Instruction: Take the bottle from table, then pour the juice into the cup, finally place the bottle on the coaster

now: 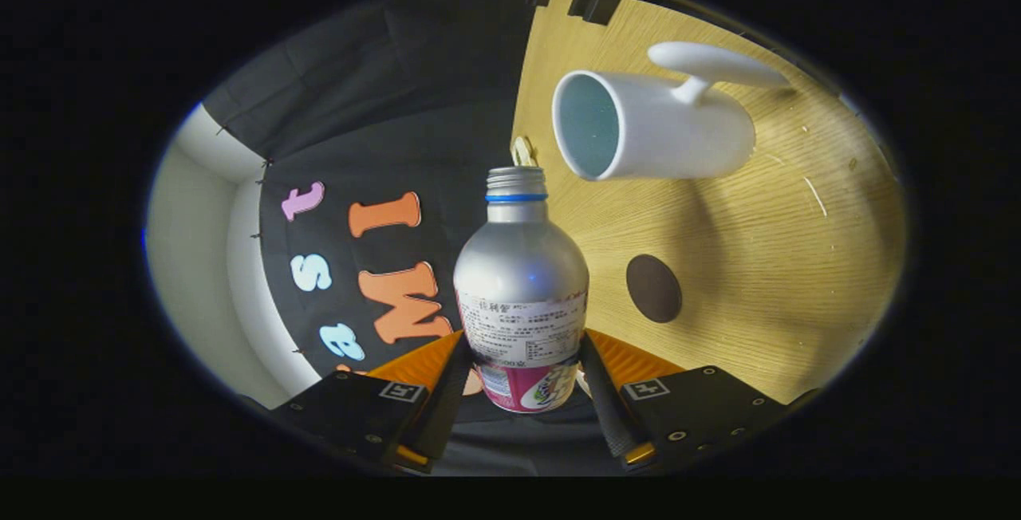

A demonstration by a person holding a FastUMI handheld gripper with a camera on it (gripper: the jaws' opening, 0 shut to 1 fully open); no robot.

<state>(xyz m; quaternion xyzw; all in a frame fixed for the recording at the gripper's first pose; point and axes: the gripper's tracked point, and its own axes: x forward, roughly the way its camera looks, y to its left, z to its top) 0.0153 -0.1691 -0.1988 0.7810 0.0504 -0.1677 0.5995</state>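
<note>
Tongs clamp the bottle, one finger pressing each side of its labelled lower body. Its smooth, rounded metal shoulders narrow to a threaded, uncapped neck pointing away from the fingers. The whole view is rolled sideways, so the grained wooden table stands like a wall. Beyond the neck is a glossy white cup with a long handle; nearer lies a flat, dark, round coaster.

Clamped between both fingers of the gripper: silver metal bottle, lifted off the wooden table. Beyond its neck, white handled ceramic cup; beside its body, round dark coaster.
</note>
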